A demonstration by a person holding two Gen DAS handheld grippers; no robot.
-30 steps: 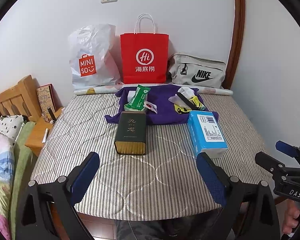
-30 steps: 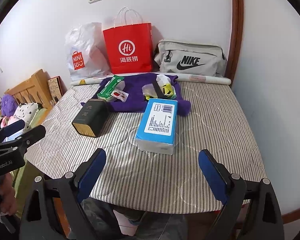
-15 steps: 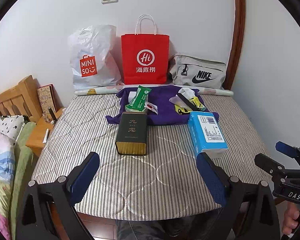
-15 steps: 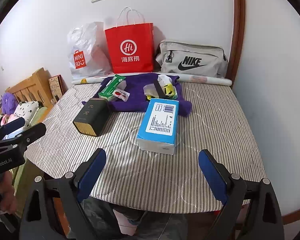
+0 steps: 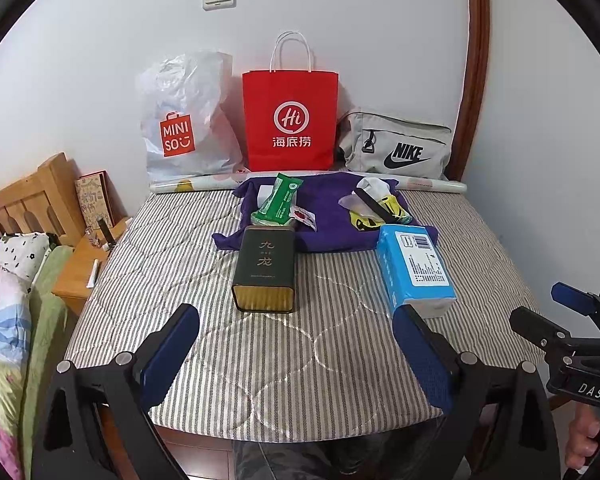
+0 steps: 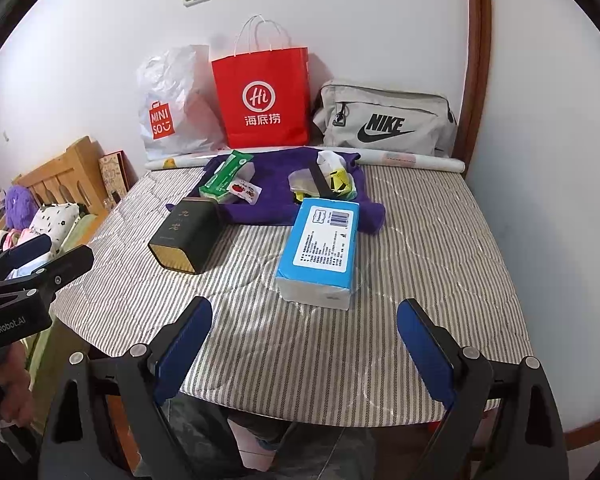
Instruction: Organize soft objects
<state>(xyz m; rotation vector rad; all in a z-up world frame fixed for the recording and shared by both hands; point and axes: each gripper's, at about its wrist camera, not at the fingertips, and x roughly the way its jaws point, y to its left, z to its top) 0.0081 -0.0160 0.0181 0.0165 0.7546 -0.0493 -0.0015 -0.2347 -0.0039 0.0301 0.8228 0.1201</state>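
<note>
A purple cloth (image 5: 332, 216) (image 6: 276, 196) lies at the back of the striped mattress. On it rest a green packet (image 5: 280, 200) (image 6: 224, 178), a small red-and-white sachet (image 5: 304, 215) and a yellow-and-white bundle (image 5: 374, 204) (image 6: 328, 178). In front lie a dark tea tin (image 5: 265, 270) (image 6: 184, 240) and a blue tissue pack (image 5: 414, 270) (image 6: 320, 248). My left gripper (image 5: 296, 356) hangs open over the mattress's near edge, short of the tin. My right gripper (image 6: 304, 352) is open too, just short of the tissue pack. Neither holds anything.
Against the wall stand a white Miniso bag (image 5: 184, 128), a red paper bag (image 5: 290, 120) and a grey Nike bag (image 5: 396, 148), with a paper roll (image 5: 432, 186) below them. A wooden headboard (image 5: 28, 200), a nightstand (image 5: 84, 264) and bedding (image 5: 8, 304) sit left.
Both views have crept slightly nearer to the mattress; the objects lie as before and both grippers have stayed open.
</note>
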